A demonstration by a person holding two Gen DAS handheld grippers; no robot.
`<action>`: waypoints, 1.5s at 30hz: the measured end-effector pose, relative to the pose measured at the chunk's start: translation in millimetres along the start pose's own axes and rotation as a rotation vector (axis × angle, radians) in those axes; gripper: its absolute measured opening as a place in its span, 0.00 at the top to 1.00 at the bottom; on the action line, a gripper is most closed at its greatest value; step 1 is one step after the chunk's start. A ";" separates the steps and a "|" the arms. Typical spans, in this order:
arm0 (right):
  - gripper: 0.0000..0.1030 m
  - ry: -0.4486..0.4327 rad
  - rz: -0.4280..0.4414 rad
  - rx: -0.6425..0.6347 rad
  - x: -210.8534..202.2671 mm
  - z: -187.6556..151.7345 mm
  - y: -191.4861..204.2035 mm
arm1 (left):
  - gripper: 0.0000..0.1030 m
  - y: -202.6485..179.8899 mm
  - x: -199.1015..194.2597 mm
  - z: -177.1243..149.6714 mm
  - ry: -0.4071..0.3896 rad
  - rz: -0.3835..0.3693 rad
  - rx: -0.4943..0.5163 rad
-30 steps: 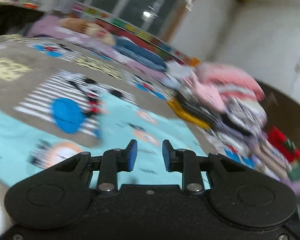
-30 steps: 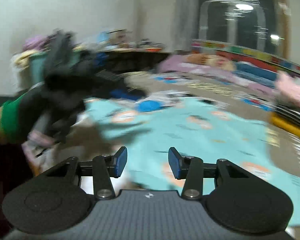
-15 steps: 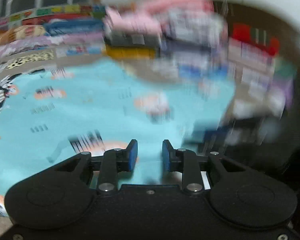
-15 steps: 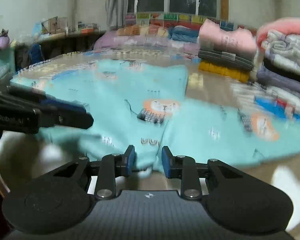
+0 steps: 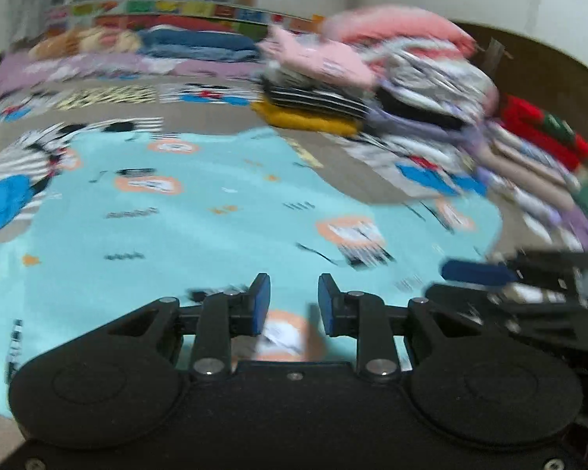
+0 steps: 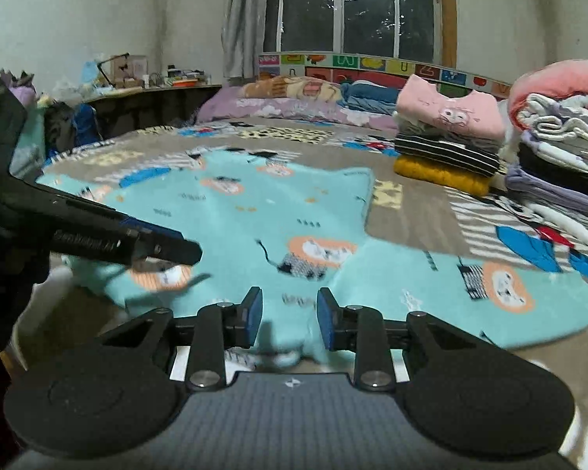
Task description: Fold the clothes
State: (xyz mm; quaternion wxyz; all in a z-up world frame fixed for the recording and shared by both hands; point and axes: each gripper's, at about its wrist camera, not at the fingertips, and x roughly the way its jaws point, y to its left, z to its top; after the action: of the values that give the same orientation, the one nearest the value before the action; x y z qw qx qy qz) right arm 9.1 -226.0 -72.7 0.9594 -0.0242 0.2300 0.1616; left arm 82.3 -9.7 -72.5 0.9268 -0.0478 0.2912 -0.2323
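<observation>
A light-blue garment (image 6: 254,211) with orange lion prints lies spread flat on the bed; the left wrist view shows it blurred (image 5: 200,227). My right gripper (image 6: 289,315) hovers over its near hem, jaws a little apart, with a bunched bit of hem showing low between the fingers and no pad pressing on it. My left gripper (image 5: 294,305) is over the near edge too, open, with cloth seen through the gap. Each gripper shows in the other's view: the left gripper (image 6: 192,252) reaches in from the left, the right gripper (image 5: 447,278) from the right.
The garment rests on a brown cartoon bedcover (image 6: 411,211). Stacks of folded clothes stand at the right: a pink-topped stack (image 6: 447,145) and a taller pile (image 6: 560,137). Pillows and bedding (image 6: 294,94) line the headboard. A cluttered desk (image 6: 137,90) stands back left.
Both views swung round to face the light-blue garment and dropped toward its near edge. The right gripper's jaws narrowed. The left gripper's gap looks the same.
</observation>
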 end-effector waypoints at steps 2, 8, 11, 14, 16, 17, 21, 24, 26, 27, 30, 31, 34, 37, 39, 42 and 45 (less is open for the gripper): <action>0.70 0.010 0.041 0.035 8.3 13.7 -3.7 | 0.77 16.6 1.0 10.1 -0.001 0.029 -0.077; 0.70 0.076 0.124 -0.011 56.4 66.5 -8.2 | 0.76 67.6 0.1 36.9 0.010 0.123 -0.202; 0.68 0.117 0.123 0.023 88.8 89.0 -28.2 | 0.76 98.8 1.3 54.3 0.000 0.143 -0.263; 0.66 0.157 0.104 0.078 126.4 107.9 -57.4 | 0.76 131.1 11.6 76.3 0.017 0.162 -0.296; 0.65 0.184 0.084 0.094 153.0 116.7 -73.0 | 0.76 150.7 22.0 93.7 0.032 0.169 -0.303; 0.64 0.196 0.074 0.103 165.9 120.6 -80.5 | 0.72 160.1 27.6 101.7 0.037 0.164 -0.312; 0.58 0.224 0.038 0.153 211.1 129.2 -106.4 | 0.58 197.5 53.4 128.5 0.060 0.149 -0.371; 0.52 0.232 0.058 0.247 238.6 132.1 -125.1 | 0.58 222.0 75.4 140.5 0.076 0.137 -0.415; 0.51 0.233 0.070 0.312 254.2 131.5 -136.5 | 0.58 235.4 91.2 146.1 0.087 0.126 -0.438; 0.51 0.231 0.072 0.345 260.6 130.2 -142.1 | 0.58 242.1 100.0 148.6 0.092 0.115 -0.452; 0.51 0.219 0.094 0.485 277.5 124.5 -162.4 | 0.59 259.3 121.0 148.7 0.105 0.065 -0.520; 0.52 0.212 0.115 0.539 281.8 120.6 -169.3 | 0.68 263.3 126.0 148.0 0.106 0.046 -0.538; 0.92 0.173 0.203 0.704 289.6 106.3 -188.2 | 0.96 270.2 135.8 146.8 0.112 0.023 -0.554; 0.92 0.094 0.285 0.871 289.1 88.4 -206.2 | 0.98 275.1 133.6 141.9 0.091 -0.028 -0.574; 0.92 0.081 0.289 0.919 288.5 76.3 -210.0 | 0.98 279.0 135.3 138.0 0.096 -0.024 -0.581; 0.92 0.107 0.280 0.909 294.6 71.5 -207.8 | 0.97 287.3 137.5 130.6 0.099 -0.021 -0.625; 0.95 0.145 0.254 0.871 300.0 76.5 -202.1 | 0.93 293.2 138.4 128.7 0.104 -0.020 -0.696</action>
State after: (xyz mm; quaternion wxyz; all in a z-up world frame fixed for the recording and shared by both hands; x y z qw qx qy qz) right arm 359.7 -318.4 -144.8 0.8341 0.3986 0.3443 0.1641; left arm 372.8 181.1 -103.5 0.8366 -0.3517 0.3993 -0.1304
